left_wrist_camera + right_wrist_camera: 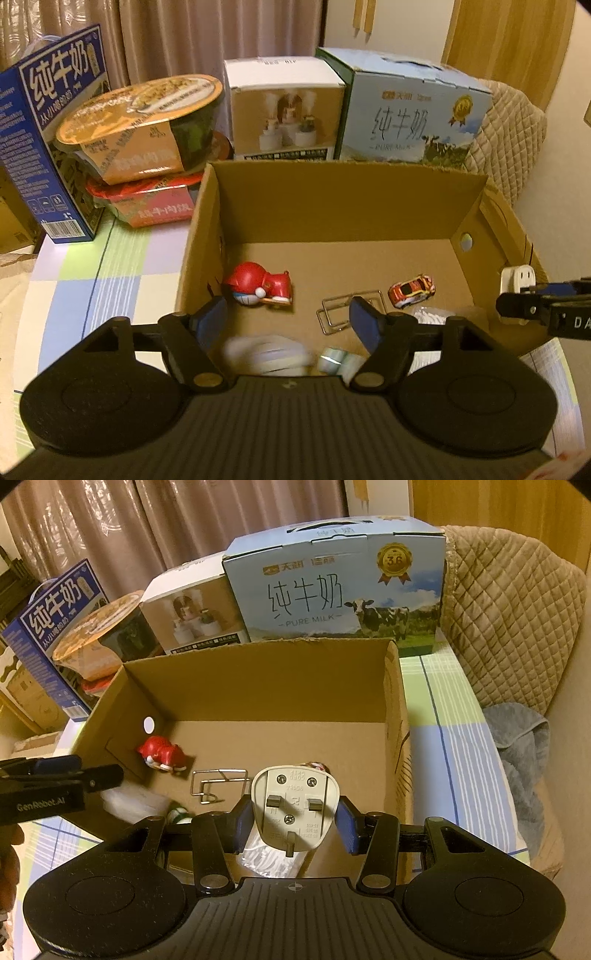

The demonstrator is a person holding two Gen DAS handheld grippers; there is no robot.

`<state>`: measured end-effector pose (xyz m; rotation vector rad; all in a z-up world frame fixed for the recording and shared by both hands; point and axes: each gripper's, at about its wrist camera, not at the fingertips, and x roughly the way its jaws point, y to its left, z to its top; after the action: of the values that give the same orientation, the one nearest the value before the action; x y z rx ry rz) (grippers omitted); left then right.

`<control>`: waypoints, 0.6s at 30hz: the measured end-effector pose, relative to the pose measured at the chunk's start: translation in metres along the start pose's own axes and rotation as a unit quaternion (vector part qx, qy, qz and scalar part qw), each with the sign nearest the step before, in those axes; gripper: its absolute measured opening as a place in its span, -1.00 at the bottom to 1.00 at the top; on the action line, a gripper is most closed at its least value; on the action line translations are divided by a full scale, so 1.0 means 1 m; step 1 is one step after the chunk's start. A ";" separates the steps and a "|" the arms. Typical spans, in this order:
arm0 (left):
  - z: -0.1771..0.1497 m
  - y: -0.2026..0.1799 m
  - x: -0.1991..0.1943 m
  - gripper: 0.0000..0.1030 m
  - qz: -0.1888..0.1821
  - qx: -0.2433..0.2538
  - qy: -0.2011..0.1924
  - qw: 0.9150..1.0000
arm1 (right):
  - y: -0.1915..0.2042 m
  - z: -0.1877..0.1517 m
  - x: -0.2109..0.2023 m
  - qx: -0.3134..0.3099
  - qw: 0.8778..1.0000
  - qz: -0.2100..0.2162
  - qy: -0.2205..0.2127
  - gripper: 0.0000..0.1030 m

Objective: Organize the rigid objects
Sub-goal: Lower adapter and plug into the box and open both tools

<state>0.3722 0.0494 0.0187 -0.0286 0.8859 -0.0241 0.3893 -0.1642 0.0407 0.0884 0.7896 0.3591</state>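
Plug (293, 805) between right tongs (293, 821)

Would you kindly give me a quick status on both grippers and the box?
Right gripper shut on white plug, over cardboard box. Left gripper open, empty. Red figure, toy car, wire frame already inside.

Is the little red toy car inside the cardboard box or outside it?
Inside. The red toy car sits on the floor of the cardboard box, beside the wire frame, with walls around it.
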 end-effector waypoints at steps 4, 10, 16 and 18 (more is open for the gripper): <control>0.002 0.003 -0.007 0.34 0.002 -0.005 -0.007 1.000 | -0.002 0.000 -0.001 0.005 1.000 0.000 -0.001 -0.14; -0.002 0.003 -0.011 0.34 0.002 -0.001 -0.008 1.000 | -0.006 -0.001 -0.003 0.010 1.000 -0.003 0.000 -0.14; -0.005 0.000 -0.012 0.34 0.004 0.007 -0.007 1.000 | -0.008 -0.001 -0.004 0.010 1.000 -0.006 0.001 -0.14; -0.005 0.000 -0.011 0.34 0.004 0.007 -0.005 1.000 | -0.007 -0.001 -0.004 0.009 1.000 -0.006 0.002 -0.14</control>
<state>0.3614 0.0498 0.0242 -0.0114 0.8752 -0.0220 0.3880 -0.1724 0.0408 0.1000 0.7966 0.3403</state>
